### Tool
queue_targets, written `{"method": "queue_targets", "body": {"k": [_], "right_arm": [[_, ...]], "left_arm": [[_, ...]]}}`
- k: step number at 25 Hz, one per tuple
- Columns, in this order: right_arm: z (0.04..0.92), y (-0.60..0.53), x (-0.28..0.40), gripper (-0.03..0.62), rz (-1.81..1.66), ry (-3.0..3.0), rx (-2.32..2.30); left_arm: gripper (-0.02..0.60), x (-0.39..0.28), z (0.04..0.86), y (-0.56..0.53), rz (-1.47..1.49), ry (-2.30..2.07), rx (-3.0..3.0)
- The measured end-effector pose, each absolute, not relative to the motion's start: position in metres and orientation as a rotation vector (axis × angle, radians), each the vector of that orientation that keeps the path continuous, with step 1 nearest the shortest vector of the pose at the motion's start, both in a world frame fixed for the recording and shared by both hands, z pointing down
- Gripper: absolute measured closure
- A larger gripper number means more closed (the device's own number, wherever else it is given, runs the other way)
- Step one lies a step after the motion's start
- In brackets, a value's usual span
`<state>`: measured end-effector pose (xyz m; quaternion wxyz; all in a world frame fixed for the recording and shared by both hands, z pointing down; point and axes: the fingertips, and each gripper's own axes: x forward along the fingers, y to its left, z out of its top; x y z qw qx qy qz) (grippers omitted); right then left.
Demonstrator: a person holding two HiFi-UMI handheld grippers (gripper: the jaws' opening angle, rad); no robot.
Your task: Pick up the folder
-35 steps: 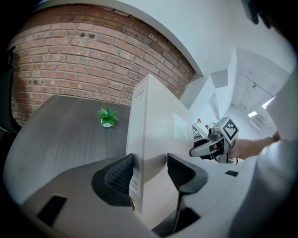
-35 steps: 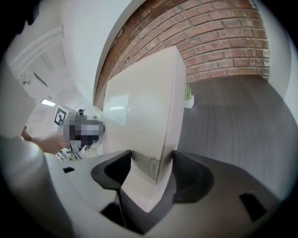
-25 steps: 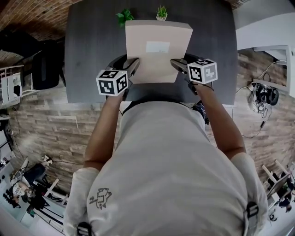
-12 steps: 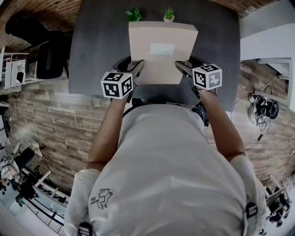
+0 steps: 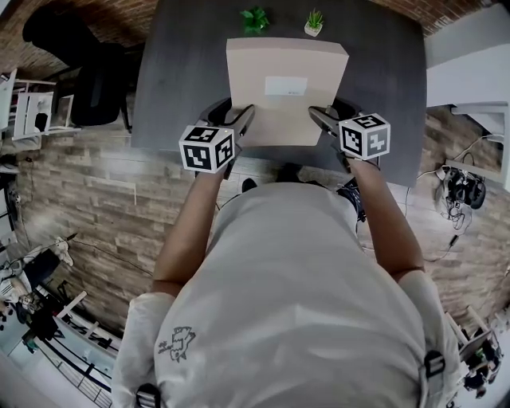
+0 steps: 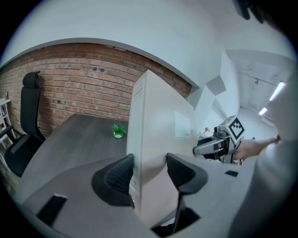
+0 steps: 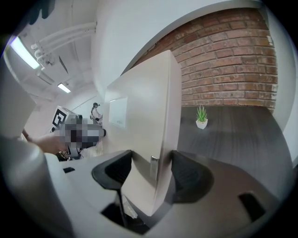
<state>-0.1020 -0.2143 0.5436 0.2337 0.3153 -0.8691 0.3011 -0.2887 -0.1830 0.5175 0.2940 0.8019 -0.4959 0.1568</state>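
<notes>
Folder point(image 5: 280, 102) between left claw point(image 5: 241, 119) and right claw point(image 5: 318, 117) (both clamped on it), forearms outstretched

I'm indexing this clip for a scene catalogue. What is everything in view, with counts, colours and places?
folder: one, beige, held over the table's near side
label: one, white, on the folder's top face
table: one, dark grey, ahead of the person
potted plants: two, green, at the table's far edge beyond the folder
office chair: one, black, left of the table
brick wall: one, red-brown, behind the table
cables: a dark tangle on the floor at right
shirt: one, light grey, on the person
left gripper: one, grey with black pads, clamped on the folder's left edge
right gripper: one, same colours, clamped on its right edge
</notes>
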Motion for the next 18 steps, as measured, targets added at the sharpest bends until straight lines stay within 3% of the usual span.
{"method": "queue_targets", "body": {"k": [18], "right_arm": [[0.514,-0.062,-0.175,0.329,0.763,-2.378,1.023]], "left_arm": [[0.343,-0.365,0.499,-0.050,0.383,-1.237,2.244]]}}
